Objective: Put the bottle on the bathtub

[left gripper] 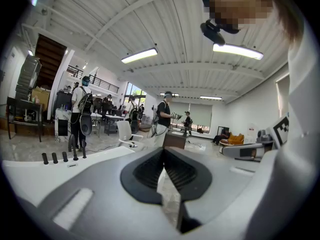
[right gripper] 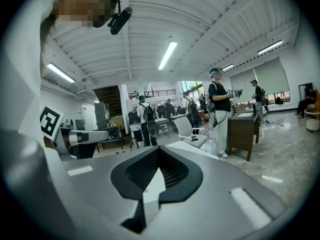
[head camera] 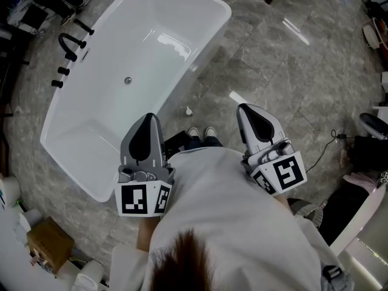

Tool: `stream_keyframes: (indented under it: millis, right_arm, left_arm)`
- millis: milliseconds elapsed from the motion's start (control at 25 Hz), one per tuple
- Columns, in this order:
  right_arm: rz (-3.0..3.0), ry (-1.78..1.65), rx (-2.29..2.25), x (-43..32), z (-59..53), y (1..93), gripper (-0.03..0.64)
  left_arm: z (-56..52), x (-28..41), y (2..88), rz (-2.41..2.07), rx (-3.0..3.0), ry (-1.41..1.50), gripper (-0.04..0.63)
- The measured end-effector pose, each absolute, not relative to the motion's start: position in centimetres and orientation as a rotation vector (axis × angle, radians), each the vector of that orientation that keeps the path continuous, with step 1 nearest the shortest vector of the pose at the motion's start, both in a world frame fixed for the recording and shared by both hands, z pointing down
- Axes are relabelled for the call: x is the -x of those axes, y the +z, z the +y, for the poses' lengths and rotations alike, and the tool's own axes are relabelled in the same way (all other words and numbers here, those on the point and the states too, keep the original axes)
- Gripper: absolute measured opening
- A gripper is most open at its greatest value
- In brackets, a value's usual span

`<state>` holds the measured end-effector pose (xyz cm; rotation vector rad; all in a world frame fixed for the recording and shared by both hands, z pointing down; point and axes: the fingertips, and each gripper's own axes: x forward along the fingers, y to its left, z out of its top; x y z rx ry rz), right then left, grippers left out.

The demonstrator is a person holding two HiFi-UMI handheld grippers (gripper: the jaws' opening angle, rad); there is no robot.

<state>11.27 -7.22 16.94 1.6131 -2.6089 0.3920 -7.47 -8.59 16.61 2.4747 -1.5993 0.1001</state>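
The white bathtub (head camera: 162, 18) lies on the grey stone floor at the upper left of the head view; its rim (left gripper: 95, 159) also shows in the left gripper view. No bottle shows in any view. I hold both grippers close to my chest, pointing forward. My left gripper (head camera: 147, 117) (left gripper: 164, 155) hangs over the tub's near corner, jaws closed together with nothing between them. My right gripper (head camera: 245, 108) (right gripper: 157, 153) is over bare floor to the right of the tub, also shut and empty.
A black faucet (head camera: 70, 43) with its black knobs (left gripper: 63, 157) stands at the tub's left side. A cardboard box (head camera: 48, 241) sits at the lower left. A cable (head camera: 332, 139) lies on the floor at right. Several people, a white chair (right gripper: 189, 129) and a wooden cabinet (right gripper: 243, 130) stand beyond.
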Motion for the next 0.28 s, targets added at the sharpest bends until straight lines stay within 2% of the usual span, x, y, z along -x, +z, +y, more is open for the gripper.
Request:
stream_keyframes:
  millis: [280]
  right_arm:
    - [-2.61, 0.387, -1.599, -11.14, -7.01, 16.88, -0.002]
  left_arm:
    - [-8.45, 7.58, 16.47, -1.604, -2.472, 0.102, 0.049]
